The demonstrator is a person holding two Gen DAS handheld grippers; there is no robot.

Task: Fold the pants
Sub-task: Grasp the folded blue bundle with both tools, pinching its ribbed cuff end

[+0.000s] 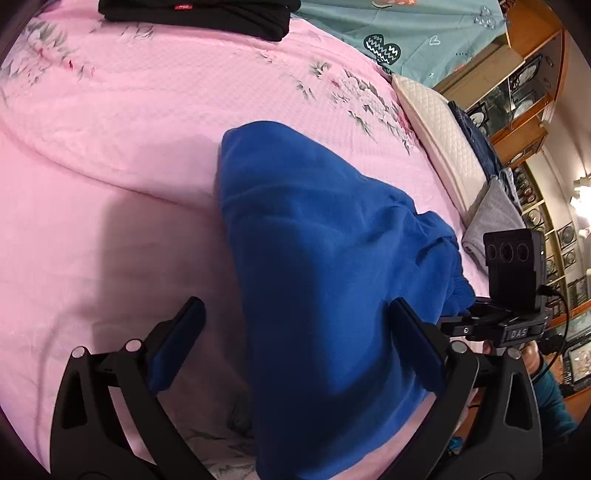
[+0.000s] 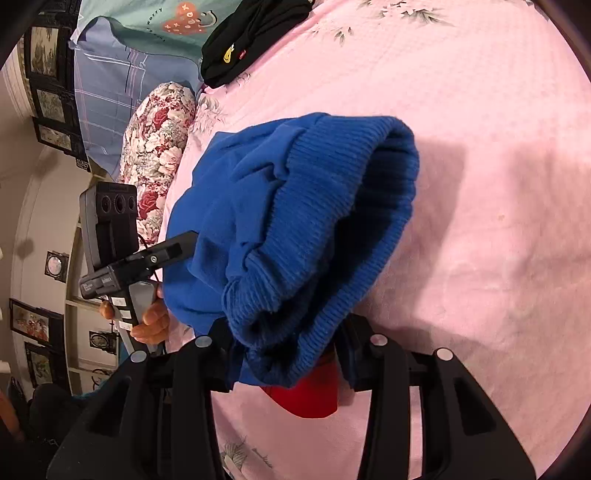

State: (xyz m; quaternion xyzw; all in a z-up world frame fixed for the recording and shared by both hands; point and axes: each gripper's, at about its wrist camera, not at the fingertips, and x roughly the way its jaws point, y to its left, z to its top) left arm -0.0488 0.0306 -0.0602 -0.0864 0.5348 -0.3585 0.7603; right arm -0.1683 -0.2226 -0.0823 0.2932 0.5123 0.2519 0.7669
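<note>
Blue fleece pants [image 1: 317,258] lie bunched on the pink bed [image 1: 110,147]: soft, limp, light. My left hand-held gripper [image 1: 295,347] gapes over them; my right hand-held gripper [image 2: 284,354] pinches the ribbed waistband [image 2: 325,229], the firmest hold

Pink floral bed cover [image 1: 129,122], bearing blue pants [image 1: 314,240] at centre, black folded garment [image 1: 199,13] at 12 o'clock.
</note>
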